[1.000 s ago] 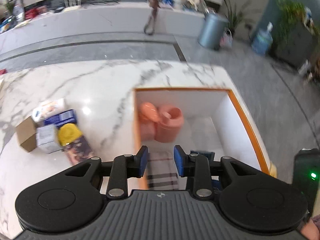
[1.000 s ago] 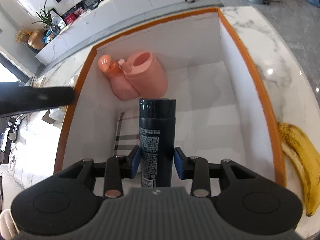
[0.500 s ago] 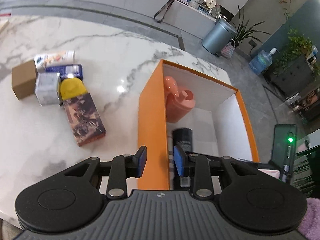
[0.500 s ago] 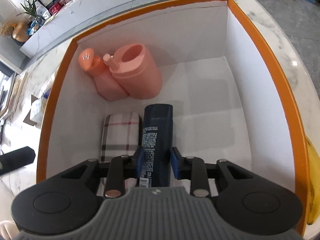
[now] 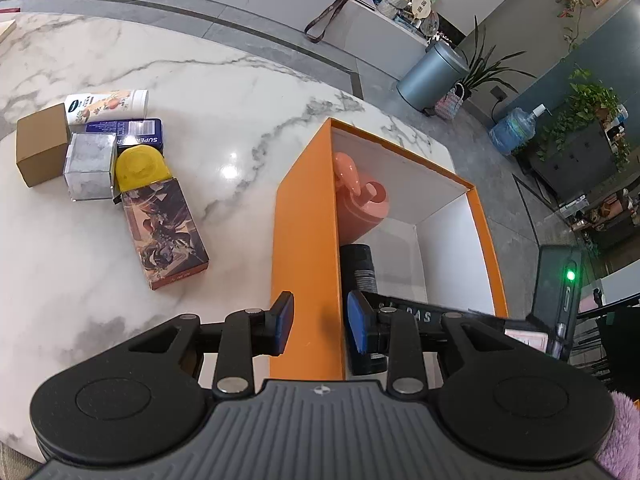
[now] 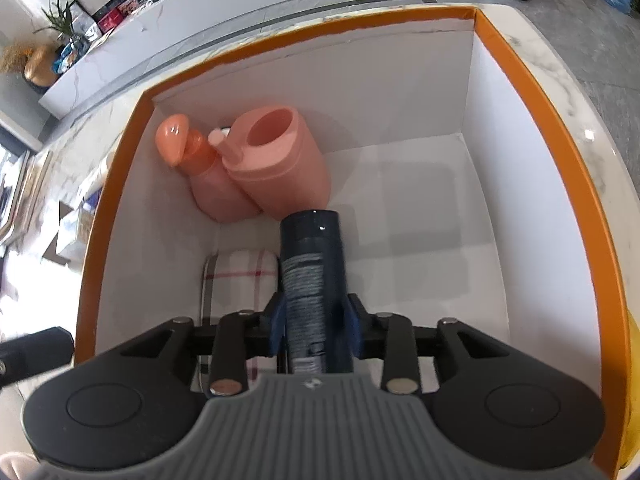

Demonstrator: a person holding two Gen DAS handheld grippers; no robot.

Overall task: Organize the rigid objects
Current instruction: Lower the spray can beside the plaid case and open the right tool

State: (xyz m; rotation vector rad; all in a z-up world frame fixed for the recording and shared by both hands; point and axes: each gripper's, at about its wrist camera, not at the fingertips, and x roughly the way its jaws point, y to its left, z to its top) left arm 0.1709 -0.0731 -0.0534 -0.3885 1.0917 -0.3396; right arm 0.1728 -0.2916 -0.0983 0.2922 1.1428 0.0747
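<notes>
My right gripper [image 6: 316,322] is shut on a dark blue spray can [image 6: 310,264] and holds it low inside the orange box [image 6: 532,92], next to a plaid case [image 6: 236,270]. Two pink containers [image 6: 276,168] stand in the box's far left corner. My left gripper [image 5: 320,322] is open and empty above the box's near left wall [image 5: 304,248]. On the marble table to the left lie a printed carton [image 5: 164,232], a yellow lid [image 5: 138,164], a clear box [image 5: 90,164], a blue tin [image 5: 132,134], a white tube [image 5: 106,106] and a brown box [image 5: 42,148].
The right gripper's body [image 5: 420,316] shows inside the box in the left wrist view. A banana's yellow edge [image 6: 632,400] lies outside the box's right wall. The table edge [image 5: 400,120] runs just behind the box, with floor and a bin [image 5: 434,70] beyond.
My right gripper has lowered the spray can deeper into the box, beside the plaid case. My left gripper has pulled back and left, from over the box to its left wall.
</notes>
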